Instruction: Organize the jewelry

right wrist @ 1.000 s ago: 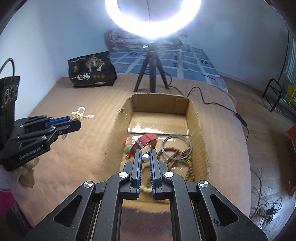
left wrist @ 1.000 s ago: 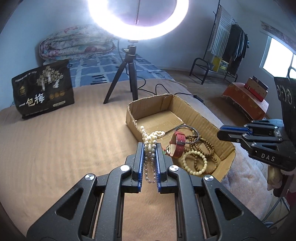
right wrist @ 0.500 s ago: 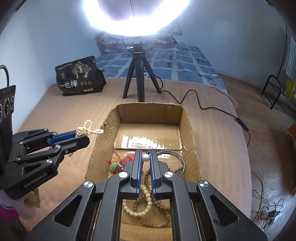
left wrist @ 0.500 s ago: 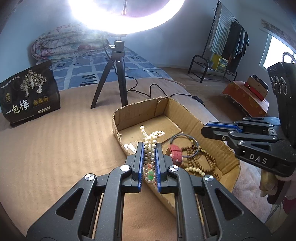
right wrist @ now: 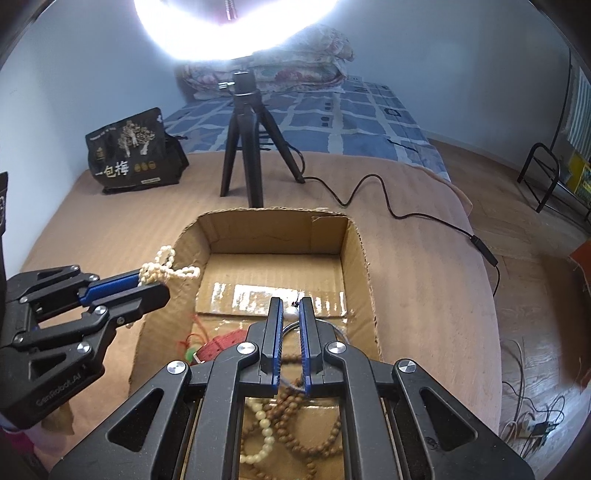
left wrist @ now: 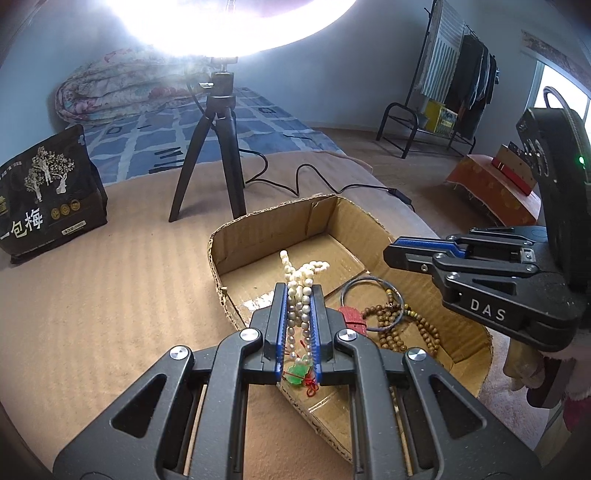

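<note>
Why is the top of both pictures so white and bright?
In the left wrist view, the ring light is shining straight into the camera, washing out the top and hazing the folded quilt behind it. In the right wrist view, the same light blows out the top too, and glints off the shiny tape on the cardboard box floor.

The left gripper [left wrist: 298,295] points steeply downward over the near-left corner of the cardboard box [right wrist: 354,243], its blue-lined jaws clamped tight on a bunch of the pearl strand [left wrist: 297,280]. The right gripper [right wrist: 291,308] hangs just beside it over the box's near edge, tilted down more steeply, jaws pinched on a small pale bead [right wrist: 290,314]. The two are close together, tips apart, not touching.
</note>
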The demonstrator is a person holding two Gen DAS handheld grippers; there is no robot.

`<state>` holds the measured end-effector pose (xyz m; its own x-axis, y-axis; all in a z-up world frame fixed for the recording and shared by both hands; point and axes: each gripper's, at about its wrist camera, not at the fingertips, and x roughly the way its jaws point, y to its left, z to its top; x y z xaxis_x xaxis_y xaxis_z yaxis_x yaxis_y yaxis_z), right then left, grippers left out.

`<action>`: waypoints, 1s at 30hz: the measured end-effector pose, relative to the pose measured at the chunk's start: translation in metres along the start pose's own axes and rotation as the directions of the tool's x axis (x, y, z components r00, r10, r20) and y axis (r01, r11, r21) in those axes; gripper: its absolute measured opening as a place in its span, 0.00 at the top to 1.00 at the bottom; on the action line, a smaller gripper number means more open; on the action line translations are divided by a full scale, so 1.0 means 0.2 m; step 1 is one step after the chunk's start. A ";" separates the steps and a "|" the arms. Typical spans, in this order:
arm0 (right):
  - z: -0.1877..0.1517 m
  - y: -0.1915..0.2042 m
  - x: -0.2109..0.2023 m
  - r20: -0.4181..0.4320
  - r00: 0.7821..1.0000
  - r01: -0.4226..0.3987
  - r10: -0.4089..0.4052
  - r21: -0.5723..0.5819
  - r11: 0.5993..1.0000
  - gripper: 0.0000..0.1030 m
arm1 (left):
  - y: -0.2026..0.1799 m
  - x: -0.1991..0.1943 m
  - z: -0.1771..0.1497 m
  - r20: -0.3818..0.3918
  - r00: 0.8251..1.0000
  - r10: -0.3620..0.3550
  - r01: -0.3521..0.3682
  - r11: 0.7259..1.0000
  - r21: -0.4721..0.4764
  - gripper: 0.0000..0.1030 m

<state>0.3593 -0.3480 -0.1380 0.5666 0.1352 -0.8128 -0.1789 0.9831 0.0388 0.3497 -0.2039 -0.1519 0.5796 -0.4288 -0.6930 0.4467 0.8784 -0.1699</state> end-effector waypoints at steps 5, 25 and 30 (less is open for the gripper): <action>0.01 -0.02 0.03 -0.006 1.000 -0.001 0.001 0.012 1.000 0.93 | 0.00 0.02 0.00 -0.006 1.000 -0.006 0.006 1.000 -0.001 0.91; 0.04 -0.02 0.02 0.012 0.999 0.052 -0.052 0.005 0.999 0.49 | -0.03 0.01 0.01 -0.005 1.000 0.016 -0.016 1.000 0.015 0.53; 0.04 -0.02 0.00 0.015 0.998 0.060 -0.060 0.010 0.998 0.48 | -0.04 -0.01 0.00 -0.004 1.000 0.023 -0.023 0.999 0.023 0.53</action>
<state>0.3660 -0.3502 -0.1336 0.5883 0.0773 -0.8050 -0.1367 0.9906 -0.0047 0.3459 -0.2099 -0.1491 0.5874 -0.4072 -0.6994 0.4489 0.8830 -0.1371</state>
